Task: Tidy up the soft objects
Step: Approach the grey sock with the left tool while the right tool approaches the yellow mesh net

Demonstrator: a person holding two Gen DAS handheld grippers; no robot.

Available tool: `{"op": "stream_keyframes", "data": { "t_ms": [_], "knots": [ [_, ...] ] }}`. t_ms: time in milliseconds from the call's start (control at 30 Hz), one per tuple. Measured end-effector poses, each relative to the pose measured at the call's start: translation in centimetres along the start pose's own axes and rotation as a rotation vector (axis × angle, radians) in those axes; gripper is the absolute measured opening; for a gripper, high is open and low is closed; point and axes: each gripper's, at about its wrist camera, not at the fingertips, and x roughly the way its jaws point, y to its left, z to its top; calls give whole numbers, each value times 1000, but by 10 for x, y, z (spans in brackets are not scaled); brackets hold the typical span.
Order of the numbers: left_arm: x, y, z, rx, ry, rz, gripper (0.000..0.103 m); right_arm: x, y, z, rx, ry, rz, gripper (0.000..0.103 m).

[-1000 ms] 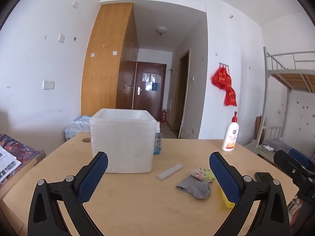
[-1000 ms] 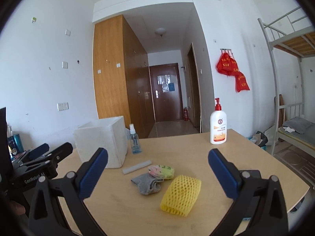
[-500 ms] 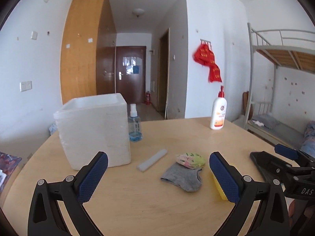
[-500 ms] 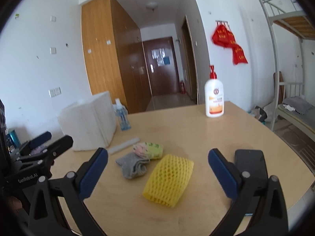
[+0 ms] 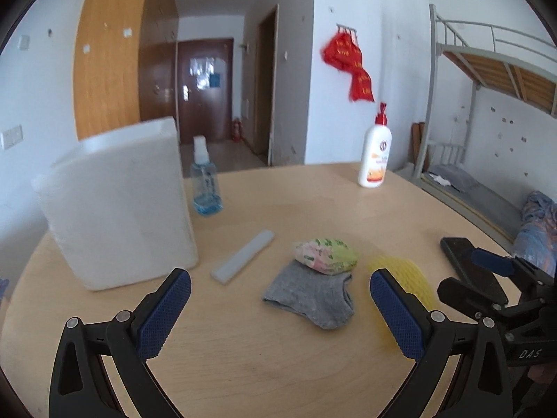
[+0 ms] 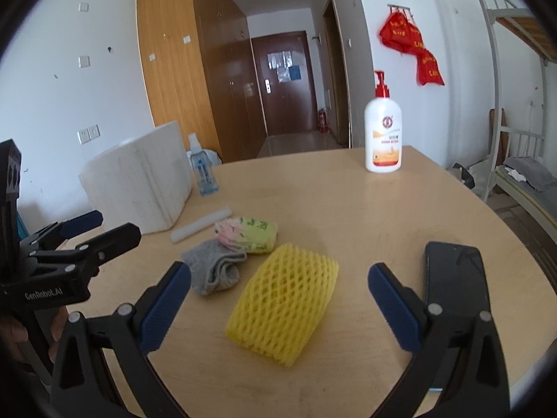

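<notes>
Both tongs apart, holding nothing: yellow foam net [image 6: 283,304] lies between right tongs [image 6: 278,301]; grey sock [image 5: 311,296] between left tongs [image 5: 280,299] on counter [image 5: 243,358].

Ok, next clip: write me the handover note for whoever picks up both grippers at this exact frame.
Left gripper: open, empty, above the table in front of the grey sock.
Right gripper: open, empty, lined up on the yellow foam net.
Soft things: sock, foam net and a floral pouch lie together mid-table; the pouch overlaps the sock's far edge. A white foam strip lies beside the white foam box, which stands far left.
Done: nothing grasped or sorted yet, as far as things lie.
Left: all soft items; the foam box is probably the destination, though that is a guess. Mind the phone by the right finger.
</notes>
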Motion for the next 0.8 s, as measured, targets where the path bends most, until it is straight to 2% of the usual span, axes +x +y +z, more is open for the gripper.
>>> {"op": "stream_keyframes", "data": {
  "t_ms": [100, 267, 533, 800],
  "knots": [
    [14, 1, 1, -6, 52, -28, 103, 8, -2, -1, 6, 30, 27, 103],
    [37, 4, 1, -27, 123, -60, 103, 24, -9, -4, 5, 87, 14, 103],
    [60, 9, 3, -94, 218, -170, 99, 38, -15, -8, 16, 139, 43, 103],
    [79, 3, 5, -96, 284, -158, 99, 49, -13, -8, 0, 199, 62, 103]
  ]
}}
